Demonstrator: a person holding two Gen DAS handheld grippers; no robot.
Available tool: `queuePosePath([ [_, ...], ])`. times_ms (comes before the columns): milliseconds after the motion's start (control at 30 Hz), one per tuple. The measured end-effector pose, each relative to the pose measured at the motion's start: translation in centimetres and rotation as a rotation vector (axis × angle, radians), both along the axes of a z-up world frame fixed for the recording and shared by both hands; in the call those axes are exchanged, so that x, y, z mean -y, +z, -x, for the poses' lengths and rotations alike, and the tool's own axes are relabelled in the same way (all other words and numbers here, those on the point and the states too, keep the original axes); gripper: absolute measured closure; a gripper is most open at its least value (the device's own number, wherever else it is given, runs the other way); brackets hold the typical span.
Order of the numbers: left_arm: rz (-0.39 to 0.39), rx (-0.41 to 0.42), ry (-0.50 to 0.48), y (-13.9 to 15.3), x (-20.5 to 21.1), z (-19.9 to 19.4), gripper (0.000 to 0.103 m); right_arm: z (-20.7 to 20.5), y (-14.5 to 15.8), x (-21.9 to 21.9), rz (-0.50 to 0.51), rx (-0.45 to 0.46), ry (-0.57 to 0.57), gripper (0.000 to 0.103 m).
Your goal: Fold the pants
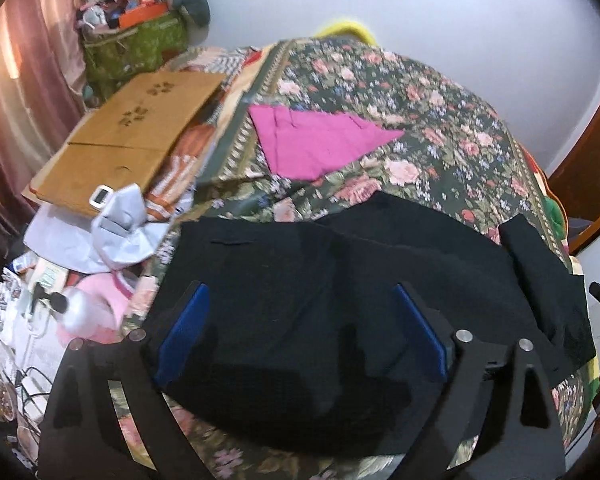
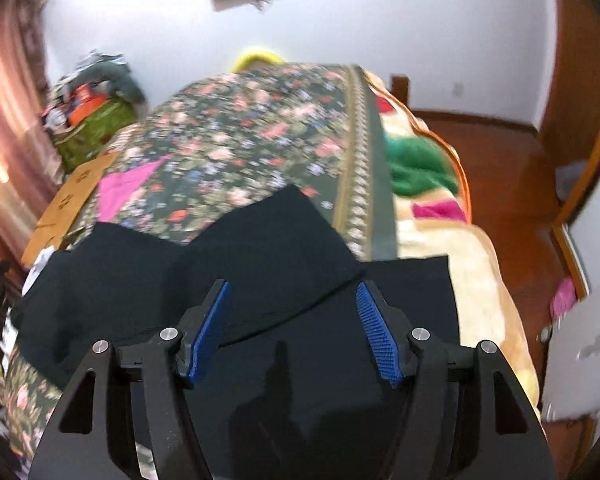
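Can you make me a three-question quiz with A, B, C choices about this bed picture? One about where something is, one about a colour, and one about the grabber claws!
1. Where is the pink cloth?
A. On the flowery bedspread, beyond the black pants
B. On the floor
C. Inside the left gripper

2. What colour are the gripper pads?
A. Red
B. Blue
C. Yellow

3. What is the right gripper doing?
A. Squeezing the pink cloth
B. Shut tight on nothing
C. Open above the black pants

Answers:
1 A: it lies flat on the bedspread farther back than the pants.
2 B: both views show blue ribbed pads.
3 C: its pads stand apart with nothing pinched, the pants spread below.
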State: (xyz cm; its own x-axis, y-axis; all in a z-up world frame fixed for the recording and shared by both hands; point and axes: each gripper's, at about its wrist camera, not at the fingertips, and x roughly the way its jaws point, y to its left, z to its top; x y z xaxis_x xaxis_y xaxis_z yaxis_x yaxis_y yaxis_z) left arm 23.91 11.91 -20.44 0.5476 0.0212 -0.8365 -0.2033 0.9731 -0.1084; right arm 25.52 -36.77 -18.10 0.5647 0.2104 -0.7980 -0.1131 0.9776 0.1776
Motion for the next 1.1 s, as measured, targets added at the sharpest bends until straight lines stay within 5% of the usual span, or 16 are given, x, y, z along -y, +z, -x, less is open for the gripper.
queuePosePath([
  [433,-0.054,-0.085,-0.102,-4.1,3.1,-2.2,0.011,-4.3,-3.9,1.7,-0.062,-0.09,-0.033,0.042],
  [800,-0.079,-0.092,-0.137,-5.1,4.9,-2.6,0.011,-4.8,-4.8,0.9,0.018,-0.094,0.0,0.09],
  [1100,-0.058,-0.08,-0.148,-3.7,5.1,-1.6,0.011,-3.3,-0.8,-0.3,0.022,0.017,0.022,0.095],
])
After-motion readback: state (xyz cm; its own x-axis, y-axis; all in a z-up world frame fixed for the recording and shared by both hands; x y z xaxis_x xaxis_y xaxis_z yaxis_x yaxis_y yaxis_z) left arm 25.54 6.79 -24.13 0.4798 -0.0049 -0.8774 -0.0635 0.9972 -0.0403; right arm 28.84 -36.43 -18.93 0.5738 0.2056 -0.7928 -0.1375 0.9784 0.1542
